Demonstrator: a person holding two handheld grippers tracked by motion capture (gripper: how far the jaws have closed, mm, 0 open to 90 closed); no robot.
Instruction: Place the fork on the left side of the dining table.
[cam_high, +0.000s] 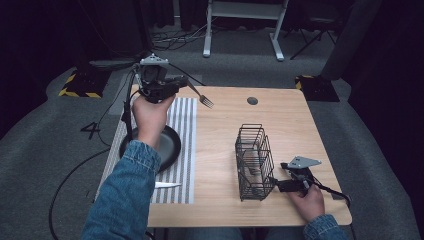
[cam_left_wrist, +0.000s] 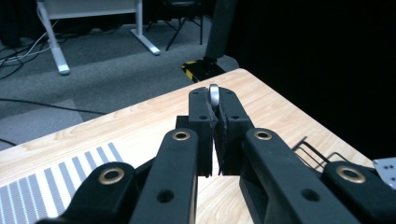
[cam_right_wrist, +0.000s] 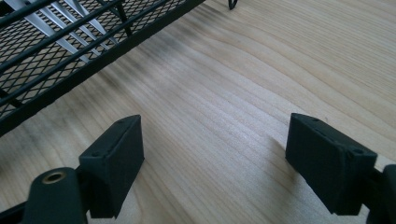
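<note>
My left gripper (cam_high: 181, 80) is raised over the table's far left, above the striped placemat (cam_high: 186, 130), and is shut on the handle of a silver fork (cam_high: 201, 97). The fork's tines point right and down. In the left gripper view the rounded handle end of the fork (cam_left_wrist: 214, 95) sticks up between the closed pads of that gripper (cam_left_wrist: 215, 122). My right gripper (cam_high: 283, 184) rests on the table just right of a black wire basket (cam_high: 254, 162). In its own view the right gripper (cam_right_wrist: 215, 161) stands open over bare wood, beside the basket (cam_right_wrist: 70, 44).
A black round pan (cam_high: 170, 142) sits on the placemat under my left forearm. A knife (cam_high: 166, 185) lies near the placemat's front edge. Something silver lies inside the basket (cam_right_wrist: 51, 25). A round hole (cam_high: 252, 100) marks the table's far side.
</note>
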